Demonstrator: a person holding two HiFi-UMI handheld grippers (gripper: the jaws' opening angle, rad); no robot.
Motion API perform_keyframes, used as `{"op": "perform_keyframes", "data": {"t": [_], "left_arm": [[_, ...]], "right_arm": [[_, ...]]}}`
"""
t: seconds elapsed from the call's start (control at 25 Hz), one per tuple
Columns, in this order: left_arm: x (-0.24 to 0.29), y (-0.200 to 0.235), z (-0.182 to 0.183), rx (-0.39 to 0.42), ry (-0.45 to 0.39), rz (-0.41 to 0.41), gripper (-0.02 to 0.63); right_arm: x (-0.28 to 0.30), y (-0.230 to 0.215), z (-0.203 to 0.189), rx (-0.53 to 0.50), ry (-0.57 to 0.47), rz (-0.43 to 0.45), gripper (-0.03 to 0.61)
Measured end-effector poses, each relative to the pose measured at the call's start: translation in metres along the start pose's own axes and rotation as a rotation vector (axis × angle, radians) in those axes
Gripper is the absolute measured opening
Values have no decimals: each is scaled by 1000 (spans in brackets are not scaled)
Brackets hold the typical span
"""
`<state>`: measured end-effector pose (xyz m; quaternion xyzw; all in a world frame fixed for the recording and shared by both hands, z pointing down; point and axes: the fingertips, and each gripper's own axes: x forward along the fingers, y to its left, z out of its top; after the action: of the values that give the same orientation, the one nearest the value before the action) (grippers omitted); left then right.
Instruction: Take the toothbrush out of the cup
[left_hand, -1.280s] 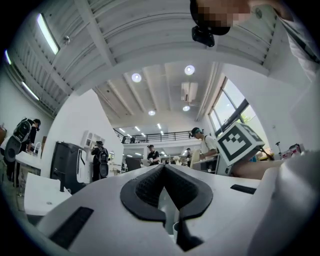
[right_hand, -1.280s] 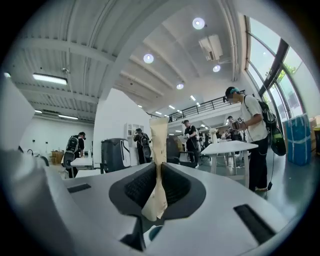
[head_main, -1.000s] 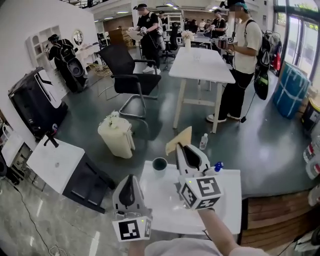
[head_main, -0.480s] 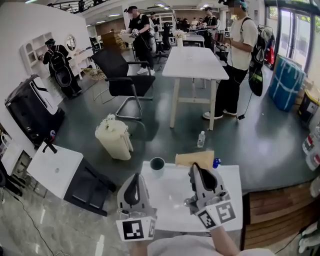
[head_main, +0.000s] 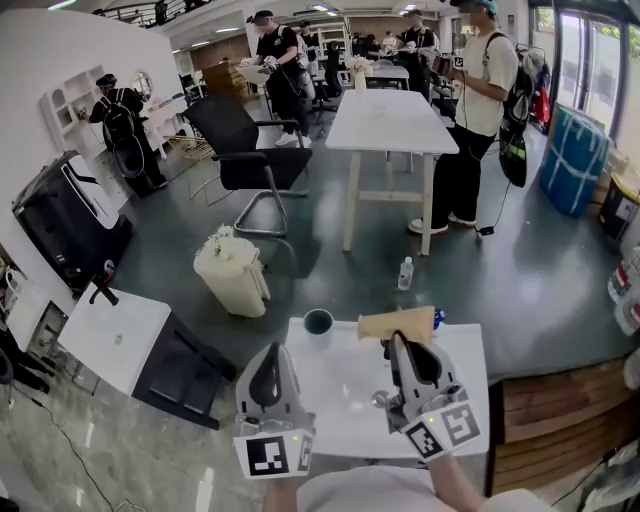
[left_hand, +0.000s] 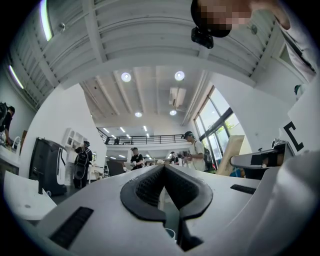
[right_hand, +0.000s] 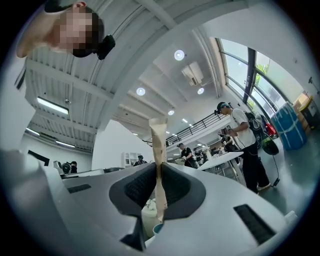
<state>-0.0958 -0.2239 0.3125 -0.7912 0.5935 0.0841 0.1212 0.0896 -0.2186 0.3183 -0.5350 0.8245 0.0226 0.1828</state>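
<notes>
A dark cup (head_main: 318, 322) stands at the far left edge of the small white table (head_main: 340, 395). My right gripper (head_main: 392, 342) is to the right of the cup and apart from it, shut on a flat tan toothbrush packet (head_main: 397, 324) that lies crosswise above its tips. In the right gripper view the packet (right_hand: 158, 145) stands edge-on, pinched between the pads, with the cup's rim (right_hand: 156, 228) low behind it. My left gripper (head_main: 270, 352) hovers over the table's near left side, shut and empty; in its own view the left gripper (left_hand: 163, 167) has only the cup (left_hand: 170, 233) showing below it.
A small blue item (head_main: 437, 318) sits on the table behind the packet. On the floor beyond are a clear bottle (head_main: 404, 273) and a white bin (head_main: 232, 268). A wooden ledge (head_main: 545, 420) borders the table on the right. People stand farther off.
My right gripper has carried the packet right and toward me, away from the cup; the packet went from slanting upward to lying crosswise. The left gripper has barely moved.
</notes>
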Motion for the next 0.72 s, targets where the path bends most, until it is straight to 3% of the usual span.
{"op": "perform_keyframes", "data": {"t": [0.36,0.72], "left_arm": [[-6,2,0,10,-3,8,15],[-13,23,0,1,-5,65,15]], "right_arm": [[-1,1,2,4,-7,0,31],[-1,1,5,7,-9,-2,31]]}}
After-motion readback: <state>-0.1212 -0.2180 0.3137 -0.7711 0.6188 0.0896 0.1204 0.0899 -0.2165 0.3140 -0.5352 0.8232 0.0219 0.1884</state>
